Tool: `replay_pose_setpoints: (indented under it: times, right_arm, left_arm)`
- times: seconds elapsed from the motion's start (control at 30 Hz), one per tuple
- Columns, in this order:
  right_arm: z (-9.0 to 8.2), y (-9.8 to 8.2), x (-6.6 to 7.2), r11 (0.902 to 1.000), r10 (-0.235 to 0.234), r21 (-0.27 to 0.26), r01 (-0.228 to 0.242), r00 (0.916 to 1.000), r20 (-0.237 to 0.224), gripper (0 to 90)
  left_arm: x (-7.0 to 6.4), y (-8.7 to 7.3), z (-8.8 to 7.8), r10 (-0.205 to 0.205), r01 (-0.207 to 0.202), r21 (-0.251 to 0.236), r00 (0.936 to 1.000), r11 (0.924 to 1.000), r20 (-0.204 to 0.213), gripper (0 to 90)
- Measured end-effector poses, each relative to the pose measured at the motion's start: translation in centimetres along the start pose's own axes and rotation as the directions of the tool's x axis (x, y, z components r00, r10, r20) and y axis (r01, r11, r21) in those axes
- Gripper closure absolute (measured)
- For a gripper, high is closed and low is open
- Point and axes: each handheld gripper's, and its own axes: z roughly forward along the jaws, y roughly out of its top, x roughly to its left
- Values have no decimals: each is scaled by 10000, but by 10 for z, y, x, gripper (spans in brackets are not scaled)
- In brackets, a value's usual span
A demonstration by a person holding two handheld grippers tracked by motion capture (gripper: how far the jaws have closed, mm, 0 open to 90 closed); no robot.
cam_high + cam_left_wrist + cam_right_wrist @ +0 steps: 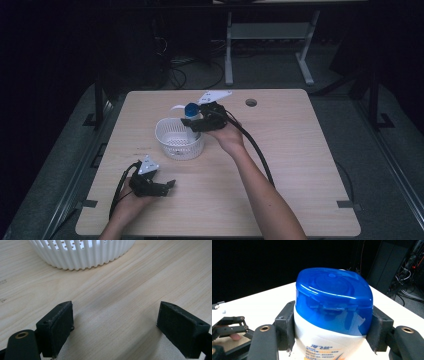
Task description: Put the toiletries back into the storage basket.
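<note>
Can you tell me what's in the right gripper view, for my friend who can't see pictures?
A white bottle with a big shiny blue cap stands upright, squeezed between the two black jaws of the right gripper. Behind it lies a pale table and a dark room, and the left gripper shows at the left edge.

Light wooden table [280,165] in a dark room. White slotted basket [179,138] left of centre. Right gripper [196,123] over the basket's far right rim, jaws clamped on a white bottle with blue cap [191,111], bottle upright. Cable trailing from it along the forearm. Left gripper [167,185] near the front left of the table, well apart from the basket, jaws pointing right, nothing between them. Round hole [251,102] near the far edge.
</note>
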Motion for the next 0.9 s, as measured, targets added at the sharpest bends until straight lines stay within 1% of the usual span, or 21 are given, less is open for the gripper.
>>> replay_pose_setpoints:
  times: [0.2, 0.33, 0.43, 0.5, 0.9]
  right_arm:
    - [2, -4, -1, 10000, 79, 50, -79, 10000, -15, 355]
    - [4, -8, -1, 9998, 102, 180, -102, 9999, 8, 355]
    - [8, -13, 0, 9994, 11, 357, -12, 10000, 19, 355]
    - [10, -15, 0, 9989, 71, 463, -73, 10000, 33, 355]
    - [16, -24, 0, 9973, 37, 735, -42, 10000, 70, 355]
  left_arm:
    - [0, 0, 0, -25, 25, -15, 10000, 10000, 7, 133]
    - [0, 0, 0, -24, 24, -13, 10000, 10000, 9, 133]
    - [0, 0, 0, -26, 26, -13, 10000, 10000, 8, 133]
    - [0, 0, 0, -26, 26, -13, 10000, 10000, 9, 133]
    - [0, 0, 0, -32, 32, -20, 10000, 10000, 1, 133]
